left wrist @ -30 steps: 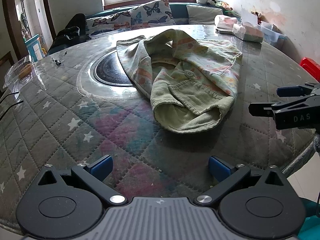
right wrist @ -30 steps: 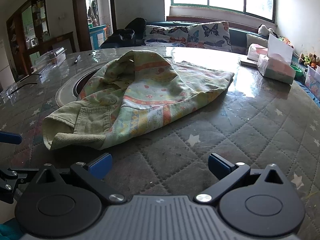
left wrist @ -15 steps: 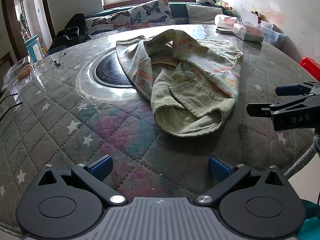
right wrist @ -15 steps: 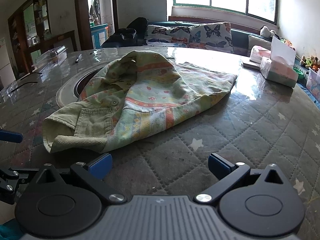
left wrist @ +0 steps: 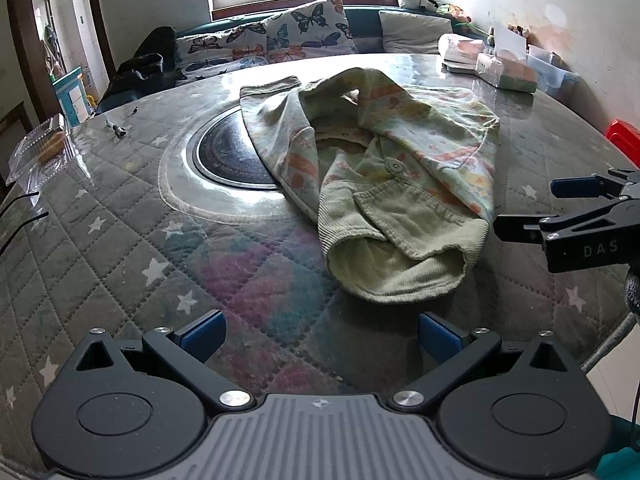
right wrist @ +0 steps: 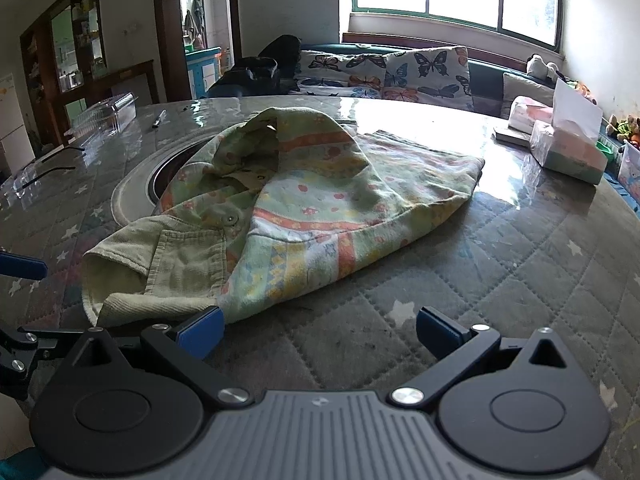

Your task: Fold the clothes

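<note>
Far left of the left wrist view, clear plastic box (left wrist: 40, 152) and a pen (left wrist: 116, 129) near the table (left wrist: 100, 264) edge; dark round inset (left wrist: 232, 156) left of centre. Centre frame, garment (left wrist: 384, 184) in a crumpled heap, printed lining out, corduroy green sleeve opening toward the camera, one flap lying over the inset's right rim. Not folded at all, so the step looks like approach before a first grasp. Next move probably calls for pinching an edge and spreading it flat before any fold.

Left gripper (left wrist: 320, 330) at bottom centre, low and level over the table, fingers wide apart, holding nothing, short of the sleeve opening. Right gripper (left wrist: 560, 208) at the right edge of this view, side-on, pointing left at the garment's right side, close to the sleeve.

In the right wrist view, right gripper (right wrist: 318, 326) at bottom centre, fingers also spread wide and empty; left blue finger (right wrist: 200, 330) just at the garment's (right wrist: 320, 200) near hem, contact not certain. Tissue box (right wrist: 568, 152) upper right, well apart.
</note>
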Demonstrator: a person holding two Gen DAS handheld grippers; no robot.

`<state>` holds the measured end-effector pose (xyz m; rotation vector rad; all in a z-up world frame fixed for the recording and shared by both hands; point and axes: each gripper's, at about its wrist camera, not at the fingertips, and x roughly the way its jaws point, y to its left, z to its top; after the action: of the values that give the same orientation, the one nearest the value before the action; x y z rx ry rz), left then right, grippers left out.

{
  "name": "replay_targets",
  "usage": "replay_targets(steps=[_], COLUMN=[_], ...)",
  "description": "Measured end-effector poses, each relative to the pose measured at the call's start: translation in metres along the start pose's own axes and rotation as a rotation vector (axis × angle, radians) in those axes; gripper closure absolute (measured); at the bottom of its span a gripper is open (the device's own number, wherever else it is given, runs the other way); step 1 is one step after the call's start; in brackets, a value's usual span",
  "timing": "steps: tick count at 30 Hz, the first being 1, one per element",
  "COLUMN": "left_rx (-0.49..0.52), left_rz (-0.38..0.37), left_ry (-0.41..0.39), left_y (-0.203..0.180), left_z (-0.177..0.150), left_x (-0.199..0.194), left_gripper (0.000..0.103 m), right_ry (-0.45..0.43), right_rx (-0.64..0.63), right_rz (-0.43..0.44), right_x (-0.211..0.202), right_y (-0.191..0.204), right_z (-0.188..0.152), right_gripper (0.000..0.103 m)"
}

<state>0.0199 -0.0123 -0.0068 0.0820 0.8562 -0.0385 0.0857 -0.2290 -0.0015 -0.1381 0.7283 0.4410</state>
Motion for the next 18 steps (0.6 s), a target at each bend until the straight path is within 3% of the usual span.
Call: replay_targets(steps=[13, 18], left_rx=[-0.052, -0.068], left_rz=[0.035, 0.049], left_ry=[-0.079, -0.093], left_y=[0.031, 0.04], left_z=[0.04, 0.063], left_x=[-0.003, 0.014], left_gripper=[0.0, 0.0], right_ry=[-0.03, -0.045], right_rx=[-0.036, -0.067], right_rz=[0.0, -0.004], right_x=[0.014, 0.027], right_y=[-0.003, 0.001], right_z=[0.034, 0.057], right_gripper=[0.0, 0.001])
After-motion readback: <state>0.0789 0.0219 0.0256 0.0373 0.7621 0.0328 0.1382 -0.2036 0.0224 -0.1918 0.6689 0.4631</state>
